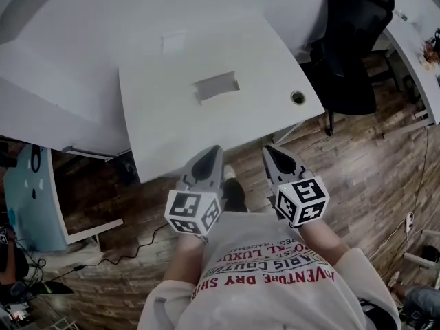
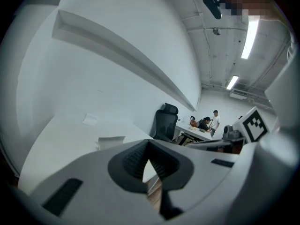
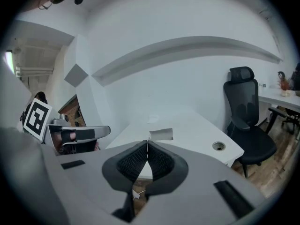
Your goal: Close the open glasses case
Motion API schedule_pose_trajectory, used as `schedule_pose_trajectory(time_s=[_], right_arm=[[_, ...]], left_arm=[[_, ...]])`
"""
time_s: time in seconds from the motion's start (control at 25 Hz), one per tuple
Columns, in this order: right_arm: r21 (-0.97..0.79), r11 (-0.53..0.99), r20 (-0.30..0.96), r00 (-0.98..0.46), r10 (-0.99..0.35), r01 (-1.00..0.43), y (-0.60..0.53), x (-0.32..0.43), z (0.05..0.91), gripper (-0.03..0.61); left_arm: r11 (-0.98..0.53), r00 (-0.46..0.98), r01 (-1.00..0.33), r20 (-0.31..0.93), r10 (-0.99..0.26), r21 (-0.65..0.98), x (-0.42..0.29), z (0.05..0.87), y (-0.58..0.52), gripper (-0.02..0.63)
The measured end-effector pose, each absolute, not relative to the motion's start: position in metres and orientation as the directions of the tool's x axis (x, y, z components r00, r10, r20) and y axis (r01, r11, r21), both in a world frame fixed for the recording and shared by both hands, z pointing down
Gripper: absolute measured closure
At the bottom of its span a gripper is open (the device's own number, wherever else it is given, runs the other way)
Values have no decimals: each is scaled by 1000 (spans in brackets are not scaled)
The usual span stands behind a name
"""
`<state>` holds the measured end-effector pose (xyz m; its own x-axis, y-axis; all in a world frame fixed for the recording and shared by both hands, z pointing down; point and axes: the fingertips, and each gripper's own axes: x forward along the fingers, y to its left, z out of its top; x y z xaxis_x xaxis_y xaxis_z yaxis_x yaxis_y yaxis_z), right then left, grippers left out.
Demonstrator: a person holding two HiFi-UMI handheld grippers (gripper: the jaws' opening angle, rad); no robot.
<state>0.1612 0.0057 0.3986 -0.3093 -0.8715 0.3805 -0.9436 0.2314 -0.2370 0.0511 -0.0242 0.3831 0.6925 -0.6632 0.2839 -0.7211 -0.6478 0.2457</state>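
The left tool and the right tool are held side by side over the wooden floor, just short of the near edge of the white surface, with their tips pointed toward it. In the left gripper view the left tool's ribbed pads are seen pressed together at the tip, and nothing is gripped between them. The same is seen in the right gripper view: the jaws are brought together at the front and nothing is held.

The glasses case is found well ahead of both tools, near the middle of the surface, and is touched by neither. It is seen as a pale grey block straight beyond the right tool's tip and slightly to the left of the left tool's tip. Whether its lid stands open cannot be made out.

A small white slip is seen farther beyond the case. A round cable hole is set in the surface's corner, ahead and to the right of the right tool. A black office chair is stood past that corner, farther right.
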Motion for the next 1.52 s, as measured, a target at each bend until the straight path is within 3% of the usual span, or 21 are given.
schedule_pose_trajectory(time_s=[0.68,1.28,1.52], right_arm=[[-215,266,457,-338,-823,-940,-191,166,423,566],[-221,419,567,-466,-679,-881,-272,171,476,566],[-243,485,599,-523,-606,-840,-291,168,502,566]], left_arm=[[-584,651,-759,337,-680,288,49,415,-214,615],[-384,502,-864,486,-715,326,53,475,-262,615],[-288,431,-901,601,-673,323,58,534,-261,615]])
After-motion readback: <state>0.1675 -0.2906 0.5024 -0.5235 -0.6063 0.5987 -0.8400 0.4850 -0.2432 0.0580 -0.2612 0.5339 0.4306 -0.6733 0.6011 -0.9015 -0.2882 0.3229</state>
